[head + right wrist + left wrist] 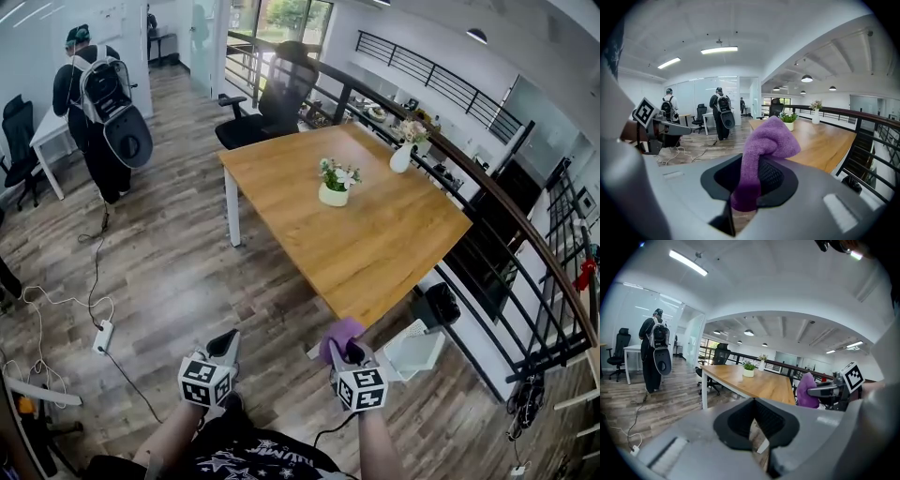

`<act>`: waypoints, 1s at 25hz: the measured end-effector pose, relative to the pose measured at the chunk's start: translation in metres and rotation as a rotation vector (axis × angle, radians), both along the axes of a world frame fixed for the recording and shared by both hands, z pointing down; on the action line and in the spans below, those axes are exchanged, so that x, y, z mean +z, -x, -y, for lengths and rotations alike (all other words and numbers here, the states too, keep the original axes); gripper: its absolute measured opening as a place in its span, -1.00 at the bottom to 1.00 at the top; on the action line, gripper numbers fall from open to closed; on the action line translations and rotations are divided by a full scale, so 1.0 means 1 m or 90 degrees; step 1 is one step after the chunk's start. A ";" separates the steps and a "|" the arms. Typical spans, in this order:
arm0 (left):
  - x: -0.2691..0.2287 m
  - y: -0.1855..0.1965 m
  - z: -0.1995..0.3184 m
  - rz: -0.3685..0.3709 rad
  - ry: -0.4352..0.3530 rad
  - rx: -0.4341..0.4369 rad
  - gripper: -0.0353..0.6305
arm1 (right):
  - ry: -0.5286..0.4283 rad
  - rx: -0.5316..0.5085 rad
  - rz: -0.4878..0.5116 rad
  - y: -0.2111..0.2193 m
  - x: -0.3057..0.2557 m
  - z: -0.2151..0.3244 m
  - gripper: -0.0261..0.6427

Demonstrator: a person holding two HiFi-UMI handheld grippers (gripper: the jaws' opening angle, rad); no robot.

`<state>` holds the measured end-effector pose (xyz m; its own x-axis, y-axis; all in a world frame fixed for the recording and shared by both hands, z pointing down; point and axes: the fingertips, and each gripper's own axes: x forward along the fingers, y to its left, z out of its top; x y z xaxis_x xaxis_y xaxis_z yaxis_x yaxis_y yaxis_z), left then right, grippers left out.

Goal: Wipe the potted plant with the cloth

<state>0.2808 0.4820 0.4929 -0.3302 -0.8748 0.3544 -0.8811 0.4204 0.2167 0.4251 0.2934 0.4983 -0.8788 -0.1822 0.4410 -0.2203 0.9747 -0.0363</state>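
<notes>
1 cloth (339,334), purple, grasped in right gripper (345,352) jaws, bunched up above them. Left gripper (225,345) jaws clenched, empty. Both over floor (178,272), short of table (394,253). Plant (336,183) upright mid-table, well apart from cloth.

Wooden table (375,246), potted plant (335,184) near middle, flower vase (402,156) at far edge
</notes>
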 end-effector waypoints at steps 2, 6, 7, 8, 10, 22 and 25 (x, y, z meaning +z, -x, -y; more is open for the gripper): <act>0.001 0.024 -0.005 -0.005 -0.003 -0.011 -0.89 | -0.004 0.005 -0.005 0.022 -0.001 0.002 -0.67; 0.004 0.069 -0.013 -0.017 -0.006 -0.020 -0.89 | -0.007 0.011 -0.009 0.071 -0.003 0.004 -0.66; 0.006 0.081 -0.014 -0.019 -0.006 -0.022 -0.89 | -0.008 0.009 -0.009 0.084 -0.004 0.003 -0.66; 0.006 0.092 -0.015 -0.022 -0.007 -0.025 -0.89 | -0.009 0.006 -0.008 0.096 -0.005 0.002 -0.66; 0.007 0.112 -0.018 -0.025 -0.009 -0.028 -0.89 | -0.012 0.003 -0.006 0.120 -0.006 -0.001 -0.66; 0.027 0.168 -0.012 -0.057 -0.005 -0.008 -0.89 | -0.006 0.006 -0.037 0.174 0.014 -0.007 -0.66; 0.035 0.181 -0.006 -0.059 0.007 -0.020 -0.89 | 0.005 0.013 -0.038 0.188 0.026 0.009 -0.66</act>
<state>0.0996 0.4883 0.5275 -0.3230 -0.8603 0.3945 -0.8441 0.4504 0.2911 0.2374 0.2849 0.5240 -0.8472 -0.1961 0.4938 -0.2418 0.9699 -0.0297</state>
